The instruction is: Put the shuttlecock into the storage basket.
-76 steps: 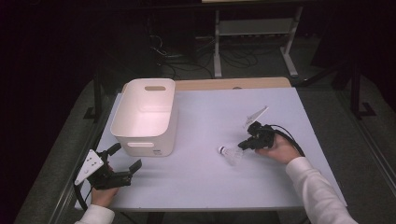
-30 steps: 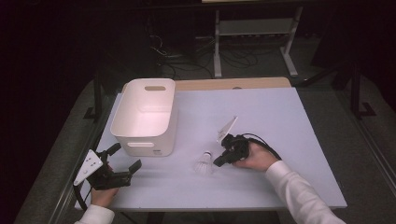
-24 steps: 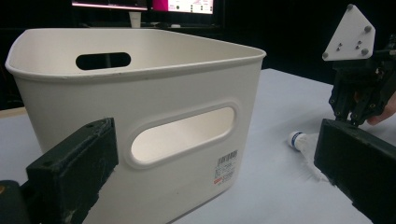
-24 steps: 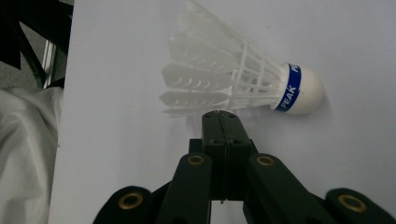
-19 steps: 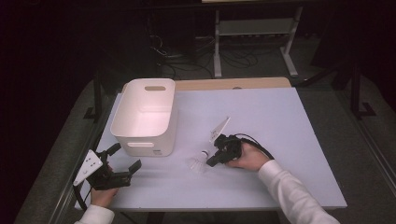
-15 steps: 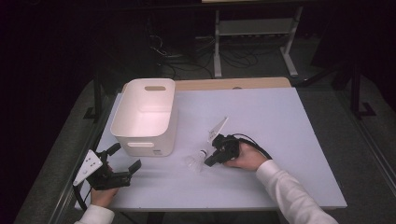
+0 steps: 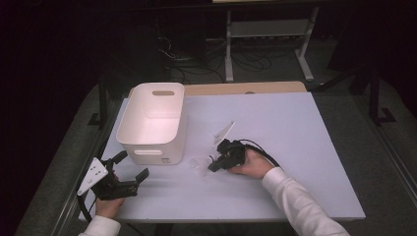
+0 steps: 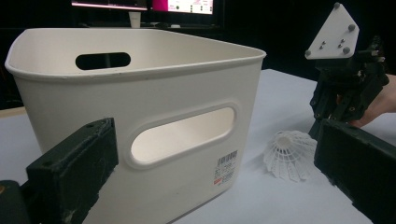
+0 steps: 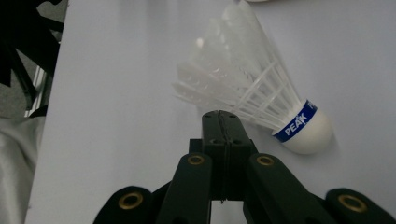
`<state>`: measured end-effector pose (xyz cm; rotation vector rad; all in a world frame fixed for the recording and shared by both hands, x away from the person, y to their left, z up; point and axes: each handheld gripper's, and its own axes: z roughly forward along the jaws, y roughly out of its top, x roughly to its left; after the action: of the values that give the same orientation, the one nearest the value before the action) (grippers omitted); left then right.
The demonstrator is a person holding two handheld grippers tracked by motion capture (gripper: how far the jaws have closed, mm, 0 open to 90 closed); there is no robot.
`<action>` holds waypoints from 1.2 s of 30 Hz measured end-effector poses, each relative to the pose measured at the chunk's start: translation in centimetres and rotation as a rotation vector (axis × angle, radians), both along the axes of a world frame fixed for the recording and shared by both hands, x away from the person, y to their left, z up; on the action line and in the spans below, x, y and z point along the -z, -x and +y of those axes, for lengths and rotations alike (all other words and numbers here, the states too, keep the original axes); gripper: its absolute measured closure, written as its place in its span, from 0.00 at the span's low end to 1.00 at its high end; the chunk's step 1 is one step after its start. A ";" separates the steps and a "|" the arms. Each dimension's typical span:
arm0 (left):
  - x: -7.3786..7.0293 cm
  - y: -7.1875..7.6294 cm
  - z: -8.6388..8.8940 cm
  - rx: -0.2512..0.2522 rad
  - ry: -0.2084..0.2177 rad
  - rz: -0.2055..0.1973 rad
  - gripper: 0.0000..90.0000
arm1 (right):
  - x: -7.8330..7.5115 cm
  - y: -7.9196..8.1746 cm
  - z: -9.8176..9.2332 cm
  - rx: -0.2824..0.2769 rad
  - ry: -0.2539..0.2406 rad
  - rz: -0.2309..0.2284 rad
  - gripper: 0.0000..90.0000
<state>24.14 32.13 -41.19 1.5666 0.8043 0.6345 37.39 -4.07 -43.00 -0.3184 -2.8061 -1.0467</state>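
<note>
In the lower left of the high view, the left hand-held gripper (image 7: 129, 168) rests at the near edge of the table (image 7: 305, 147), its jaws standing wide apart with nothing between them. In the left gripper view those two black jaws frame the near wall of the white bin (image 8: 140, 116), which stands just ahead of them. In the high view the bin (image 7: 152, 123) sits left of centre on the table, upright, with a handle slot in each end wall.

Just right of the bin's near corner, close to the middle of the high view, lies the shuttlecock (image 7: 199, 164), a pale shape on the table surface. The left gripper view shows it on its side at the right, feather skirt toward the camera (image 8: 289, 156). In the right gripper view it lies in the upper middle of the frame (image 9: 261, 98), white feathers fanned to the upper left, its cork base with a blue band to the lower right.

Right of centre in the high view, the right hand-held gripper (image 7: 212, 162) is pressed fully closed, holding nothing; its tip lies against the shuttlecock's feather stems, beside the skirt rather than around it.
</note>
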 end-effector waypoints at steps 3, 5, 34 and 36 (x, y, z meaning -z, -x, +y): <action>0.0 0.0 -0.1 0.001 0.013 0.000 0.00 | -0.1 0.0 0.4 0.019 0.001 0.001 0.99; 0.0 0.0 -0.1 0.002 0.015 0.000 0.00 | -0.2 -0.1 0.6 0.026 -0.003 -0.009 0.99; 0.0 0.0 0.0 0.004 0.020 -0.004 0.00 | -1.0 -2.9 2.3 0.157 -0.066 -0.067 0.99; 0.0 0.0 0.0 0.004 0.019 -0.003 0.00 | -1.0 -3.1 2.4 0.157 -0.066 -0.081 0.99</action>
<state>24.14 32.09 -41.20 1.5487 0.8028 0.6250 40.52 -1.66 -42.04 -0.5078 -2.8478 -1.2079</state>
